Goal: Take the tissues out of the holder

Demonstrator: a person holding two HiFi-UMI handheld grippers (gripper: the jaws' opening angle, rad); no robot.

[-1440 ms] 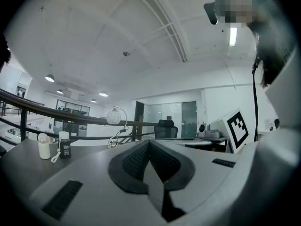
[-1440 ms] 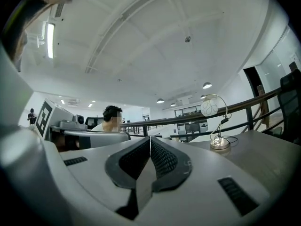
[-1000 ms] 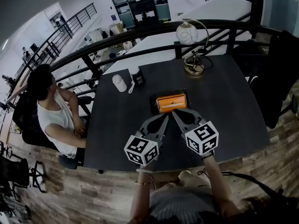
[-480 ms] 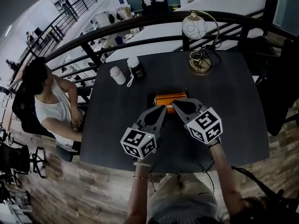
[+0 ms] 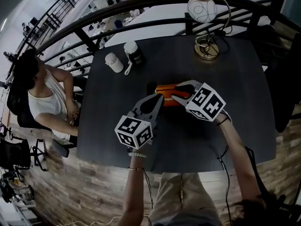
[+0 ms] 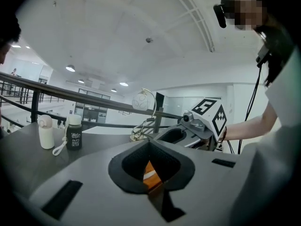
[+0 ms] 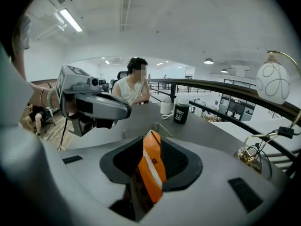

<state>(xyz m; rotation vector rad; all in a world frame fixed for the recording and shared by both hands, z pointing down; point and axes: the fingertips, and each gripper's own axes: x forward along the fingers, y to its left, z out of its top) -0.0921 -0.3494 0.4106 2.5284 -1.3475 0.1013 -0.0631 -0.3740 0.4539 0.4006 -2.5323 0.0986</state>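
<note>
Tissues are lying in the holder mid-table, long axis left to right, and we are opening the right gripper with the pack between its jaws, while the left gripper is waiting, jaws together, at the pack's left end.

Matt dark-grey tabletop — glossy orange plastic tissue pack, shiny gold metal lamp far right — wood-plank floor near.
</note>
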